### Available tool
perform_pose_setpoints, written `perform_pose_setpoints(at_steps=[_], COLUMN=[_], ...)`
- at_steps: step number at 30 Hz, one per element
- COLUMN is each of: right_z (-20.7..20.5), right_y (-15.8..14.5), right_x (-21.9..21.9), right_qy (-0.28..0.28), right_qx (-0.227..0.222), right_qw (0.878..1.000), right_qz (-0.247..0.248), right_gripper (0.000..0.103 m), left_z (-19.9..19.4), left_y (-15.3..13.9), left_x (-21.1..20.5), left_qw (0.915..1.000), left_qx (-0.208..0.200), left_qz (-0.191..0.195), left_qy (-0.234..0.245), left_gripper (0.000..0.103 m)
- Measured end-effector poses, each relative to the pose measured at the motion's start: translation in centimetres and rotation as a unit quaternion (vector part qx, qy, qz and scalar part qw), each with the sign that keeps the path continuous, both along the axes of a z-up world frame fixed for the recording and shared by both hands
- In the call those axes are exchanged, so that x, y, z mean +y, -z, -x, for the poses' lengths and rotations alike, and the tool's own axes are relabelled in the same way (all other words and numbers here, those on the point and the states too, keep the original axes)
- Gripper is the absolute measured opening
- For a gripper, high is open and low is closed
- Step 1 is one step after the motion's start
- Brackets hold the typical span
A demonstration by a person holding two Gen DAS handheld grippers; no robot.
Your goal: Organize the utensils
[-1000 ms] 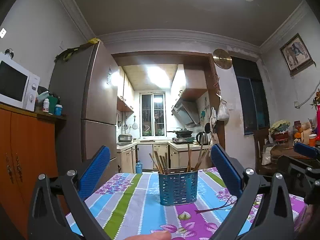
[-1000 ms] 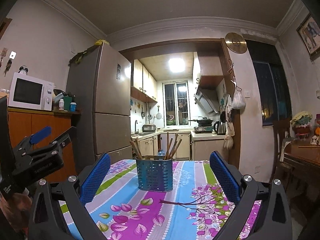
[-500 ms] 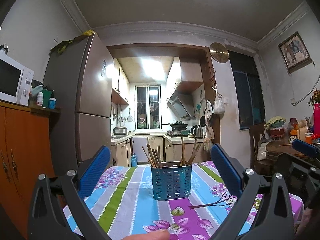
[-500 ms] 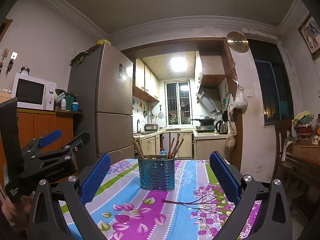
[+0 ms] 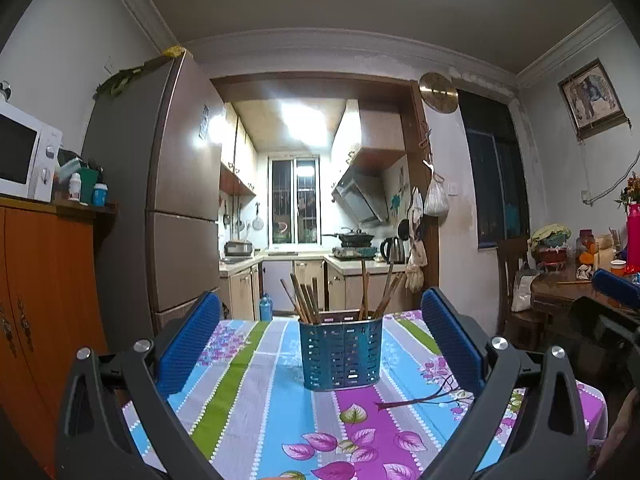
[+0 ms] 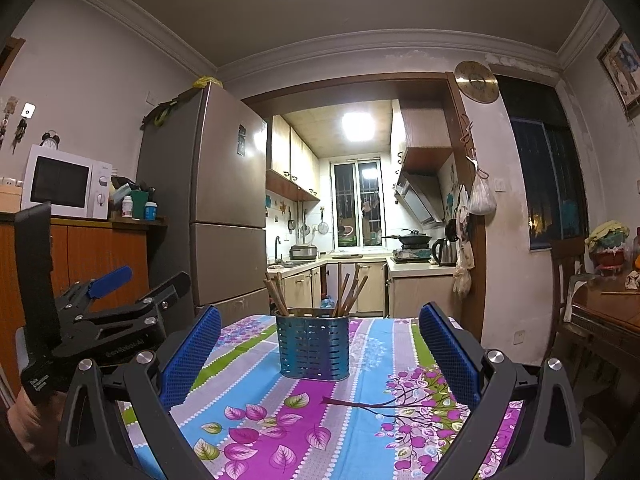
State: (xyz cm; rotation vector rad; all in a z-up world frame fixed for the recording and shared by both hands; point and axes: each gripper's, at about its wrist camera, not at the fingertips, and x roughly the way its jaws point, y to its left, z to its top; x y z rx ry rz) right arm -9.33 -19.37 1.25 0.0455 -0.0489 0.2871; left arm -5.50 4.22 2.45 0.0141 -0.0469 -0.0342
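A blue perforated utensil holder (image 5: 341,354) stands on the flowered tablecloth (image 5: 256,412), with several brown chopsticks (image 5: 306,302) upright in it. It also shows in the right wrist view (image 6: 313,347) with its chopsticks (image 6: 346,290). My left gripper (image 5: 320,344) is open and empty, held back from the holder. My right gripper (image 6: 318,348) is open and empty, also short of the holder. The left gripper (image 6: 116,304) shows at the left of the right wrist view.
A tall grey fridge (image 5: 176,208) and an orange cabinet (image 5: 44,288) with a microwave (image 5: 24,160) stand left of the table. A cluttered wooden side table (image 5: 568,292) and chair stand at the right. The kitchen lies beyond.
Both views have shifted slightly; the holder sits a little more to the left in the left wrist view than a second ago. Both grippers stay open and empty.
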Motion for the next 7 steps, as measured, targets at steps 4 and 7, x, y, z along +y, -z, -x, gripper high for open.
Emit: perform_pose_setpoints(at_steps=[4, 7], right_z=[-0.08, -0.10], right_y=[0.00, -0.01], right_x=[0.08, 0.06], right_qy=[-0.001, -0.001], right_qx=[0.001, 0.001], right_qw=[1.000, 1.000], right_qz=[0.001, 0.001], right_gripper=[0.099, 0.099], left_z=[-0.51, -0.49], left_y=[0.40, 0.52], left_x=[0.10, 0.08], left_qw=[0.9999, 0.9999], left_qx=[0.013, 0.014], left_qz=[-0.004, -0.006], left_qy=[-0.002, -0.003], left_gripper=[0.097, 0.097])
